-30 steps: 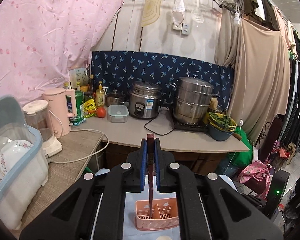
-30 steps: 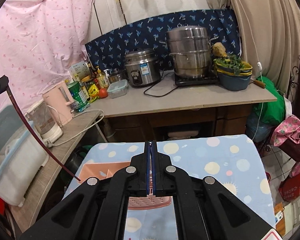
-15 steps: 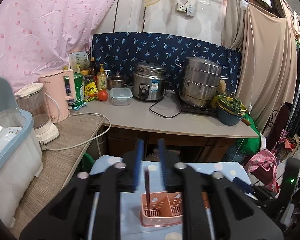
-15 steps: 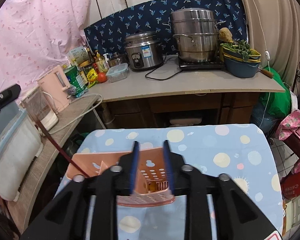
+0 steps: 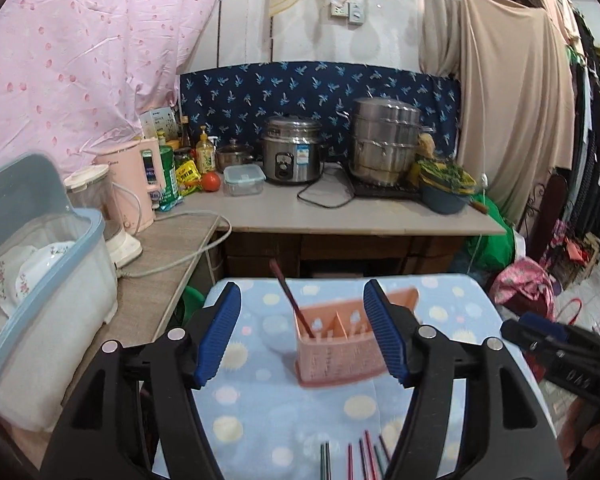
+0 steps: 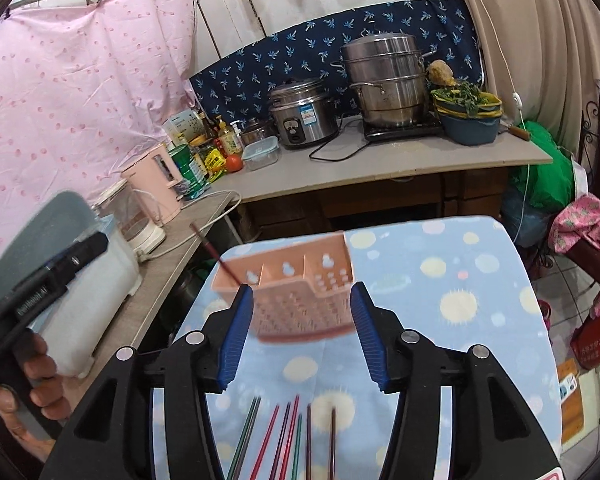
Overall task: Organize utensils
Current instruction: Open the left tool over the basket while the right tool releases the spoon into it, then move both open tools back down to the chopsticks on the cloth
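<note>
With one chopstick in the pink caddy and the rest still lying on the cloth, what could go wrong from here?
1. The dark red chopstick leans steeply out of the pink caddy at its end compartment; a passing tool could knock it out or tip the light caddy.
2. The loose chopsticks lie close together, so the right tool, jaws opening and empty, may pinch two at once.
3. The left tool, also opening and empty, works the same spot; the two could collide.

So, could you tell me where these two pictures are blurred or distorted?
Left wrist view: the pink utensil holder is motion-smeared and fisheye bends the counter edge. Right wrist view: the holder and the chopsticks on the cloth are soft, while the distant steel pot stays sharp.
</note>
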A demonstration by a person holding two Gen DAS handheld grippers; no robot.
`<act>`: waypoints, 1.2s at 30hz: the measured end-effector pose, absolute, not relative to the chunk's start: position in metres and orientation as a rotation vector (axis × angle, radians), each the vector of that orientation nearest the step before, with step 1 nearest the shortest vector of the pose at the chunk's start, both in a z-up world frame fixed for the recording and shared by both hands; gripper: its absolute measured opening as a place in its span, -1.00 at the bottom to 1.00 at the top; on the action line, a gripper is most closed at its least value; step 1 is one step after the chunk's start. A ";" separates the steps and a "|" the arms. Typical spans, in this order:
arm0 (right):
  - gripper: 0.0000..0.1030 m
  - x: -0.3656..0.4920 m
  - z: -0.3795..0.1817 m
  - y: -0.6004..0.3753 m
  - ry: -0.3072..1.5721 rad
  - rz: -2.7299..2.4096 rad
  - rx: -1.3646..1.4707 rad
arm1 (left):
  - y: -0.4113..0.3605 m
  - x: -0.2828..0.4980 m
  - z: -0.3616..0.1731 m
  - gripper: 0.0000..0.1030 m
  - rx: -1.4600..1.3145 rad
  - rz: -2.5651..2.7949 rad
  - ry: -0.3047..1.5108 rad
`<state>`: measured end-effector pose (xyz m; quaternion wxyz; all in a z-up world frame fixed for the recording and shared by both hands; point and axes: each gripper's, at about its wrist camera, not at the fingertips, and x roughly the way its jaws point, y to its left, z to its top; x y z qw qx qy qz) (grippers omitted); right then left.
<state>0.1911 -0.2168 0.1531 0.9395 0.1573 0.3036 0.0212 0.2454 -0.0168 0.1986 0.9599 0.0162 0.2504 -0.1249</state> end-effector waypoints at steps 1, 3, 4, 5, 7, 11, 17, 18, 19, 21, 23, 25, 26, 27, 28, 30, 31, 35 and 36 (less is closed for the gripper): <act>-0.03 0.180 0.150 -0.217 0.624 0.041 0.328 | -0.015 0.236 0.193 0.20 0.032 -0.260 0.517; -0.02 0.157 0.142 -0.216 0.637 0.034 0.335 | -0.010 0.218 0.178 0.23 0.025 -0.277 0.549; -0.02 0.148 0.137 -0.215 0.646 0.026 0.335 | -0.008 0.210 0.170 0.23 0.029 -0.280 0.564; -0.02 0.138 0.132 -0.215 0.657 0.019 0.332 | -0.006 0.200 0.159 0.23 0.036 -0.272 0.583; -0.02 0.120 0.119 -0.213 0.683 0.001 0.326 | -0.002 0.185 0.142 0.23 0.046 -0.267 0.610; -0.02 0.093 0.091 -0.210 0.746 -0.019 0.323 | 0.008 0.157 0.106 0.23 0.050 -0.266 0.683; -0.02 0.058 0.047 -0.194 0.820 -0.046 0.258 | 0.019 0.120 0.060 0.23 0.068 -0.250 0.760; -0.02 0.053 0.040 -0.190 0.834 -0.047 0.247 | 0.020 0.116 0.053 0.23 0.069 -0.248 0.774; -0.02 0.049 0.033 -0.187 0.847 -0.048 0.240 | 0.021 0.113 0.047 0.23 0.069 -0.246 0.787; -0.02 0.043 0.019 -0.182 0.872 -0.050 0.223 | 0.024 0.104 0.033 0.23 0.059 -0.247 0.815; -0.02 0.038 0.006 -0.175 0.896 -0.054 0.199 | 0.025 0.097 0.022 0.23 0.056 -0.241 0.831; -0.06 0.035 -0.005 -0.170 0.913 -0.044 0.194 | 0.024 0.090 0.012 0.23 0.066 -0.234 0.840; -0.08 0.033 -0.012 -0.167 0.925 -0.040 0.195 | 0.025 0.088 0.009 0.23 0.070 -0.233 0.844; -0.10 0.033 -0.016 -0.165 0.935 -0.041 0.194 | 0.024 0.086 0.005 0.23 0.077 -0.231 0.847; -0.11 0.032 -0.021 -0.163 0.944 -0.045 0.189 | 0.024 0.084 0.002 0.23 0.082 -0.230 0.849; -0.19 0.030 -0.027 -0.159 0.957 -0.046 0.184 | 0.024 0.081 -0.004 0.23 0.084 -0.231 0.860; -0.22 0.029 -0.029 -0.158 0.963 -0.043 0.187 | 0.024 0.079 -0.007 0.23 0.080 -0.234 0.867; -0.34 0.028 -0.039 -0.155 0.976 -0.047 0.187 | 0.024 0.076 -0.020 0.23 0.079 -0.235 0.898; -0.38 0.028 -0.040 -0.155 0.978 -0.048 0.186 | 0.023 0.075 -0.023 0.23 0.084 -0.233 0.903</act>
